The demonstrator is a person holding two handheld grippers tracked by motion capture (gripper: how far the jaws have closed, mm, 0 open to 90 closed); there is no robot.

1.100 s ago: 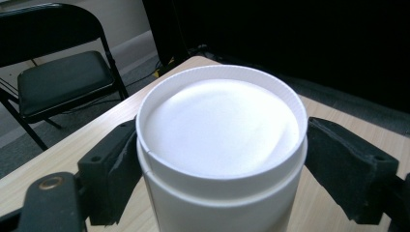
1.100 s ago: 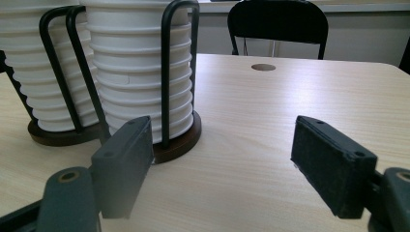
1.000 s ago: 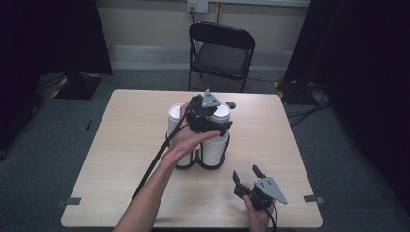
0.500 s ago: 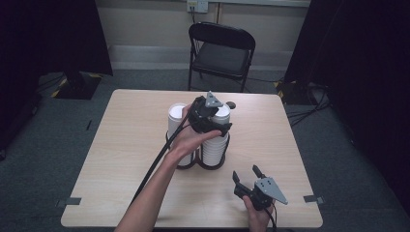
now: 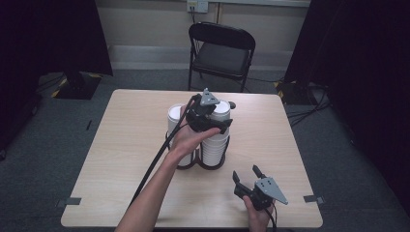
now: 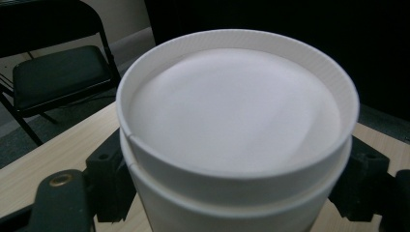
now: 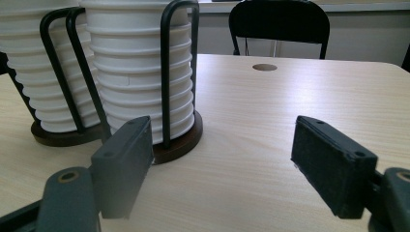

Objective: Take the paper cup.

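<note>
We count one desk [image 5: 121, 159], one chair [image 5: 220, 50] behind it, and two cup stacks in wire holders. Our left gripper [image 5: 209, 116] has just been closing its jaws around the top cup [image 6: 237, 121] of the right stack [image 5: 212, 145]; our right gripper [image 5: 247, 175] rests wide open, holding nothing.

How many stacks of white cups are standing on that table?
2: the left stack and the right stack stand side by side in a black wire holder mid-table, the right one under the left tongs.
</note>
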